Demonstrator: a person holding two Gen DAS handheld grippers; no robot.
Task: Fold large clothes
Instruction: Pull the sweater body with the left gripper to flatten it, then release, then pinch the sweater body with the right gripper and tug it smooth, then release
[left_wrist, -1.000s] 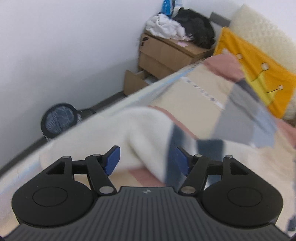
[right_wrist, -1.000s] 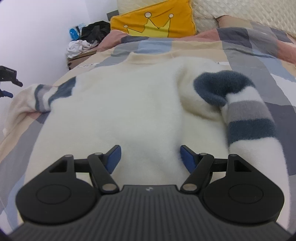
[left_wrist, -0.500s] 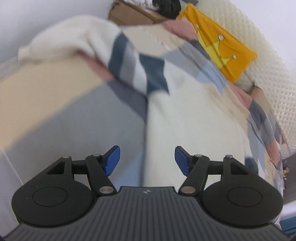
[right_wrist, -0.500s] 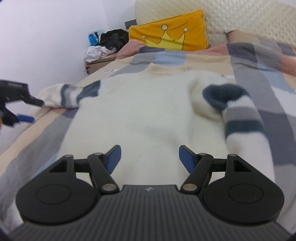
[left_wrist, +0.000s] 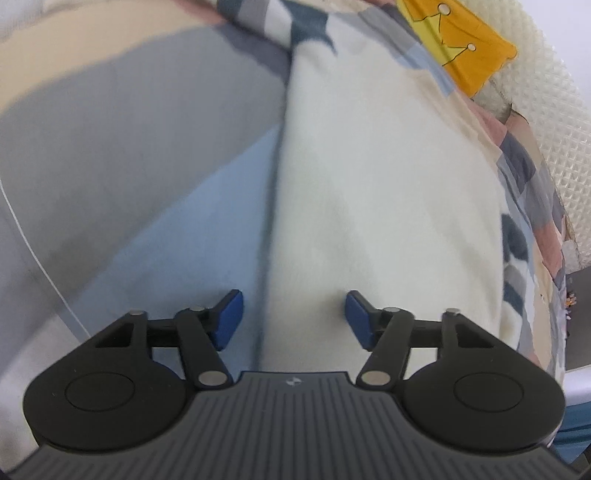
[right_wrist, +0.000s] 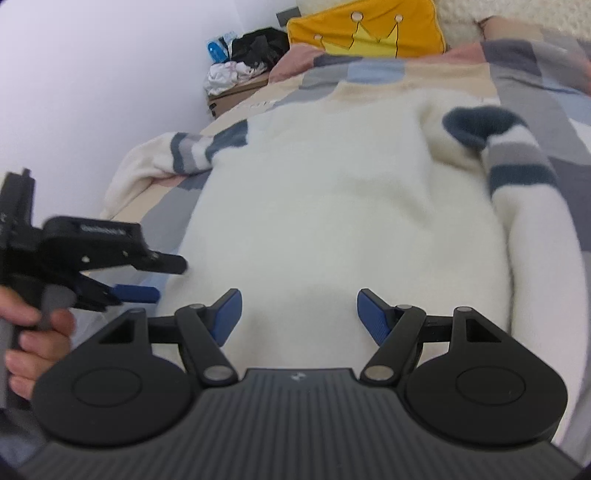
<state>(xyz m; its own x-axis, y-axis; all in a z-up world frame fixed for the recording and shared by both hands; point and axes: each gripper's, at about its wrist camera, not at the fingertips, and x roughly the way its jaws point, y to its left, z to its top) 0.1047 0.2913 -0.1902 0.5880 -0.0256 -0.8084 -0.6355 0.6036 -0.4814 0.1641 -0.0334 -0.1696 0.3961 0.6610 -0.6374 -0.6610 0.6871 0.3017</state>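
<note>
Nearest in the right wrist view, the right gripper (right_wrist: 298, 314) hovers with its blue-padded jaws spread wide and empty, over the lower hem area of a fluffy cream sweater (right_wrist: 340, 206). The sweater lies flat, front up, on a bed covered by a patchwork quilt (right_wrist: 532, 85) of grey, blue, beige and pink blocks. Only this view shows the left gripper (right_wrist: 162, 278) from the side, at the sweater's left edge, jaws parted, held by a bare hand (right_wrist: 35, 339).

The left wrist view looks along that same edge: the left gripper (left_wrist: 293, 317) has its jaws open and holds nothing, one blue pad over the quilt (left_wrist: 147, 166), the other over the sweater (left_wrist: 376, 177).

Farther off, the right view shows both striped sleeves: the left sleeve (right_wrist: 192, 155) stretched outward toward the bed's edge, the right sleeve (right_wrist: 517, 162) bent down along the body. Beyond the collar sits a yellow crown pillow (right_wrist: 369, 33), also visible in the left view (left_wrist: 458, 44). Only the right view shows a cardboard box (right_wrist: 236, 96) piled with clothes by the white wall.
</note>
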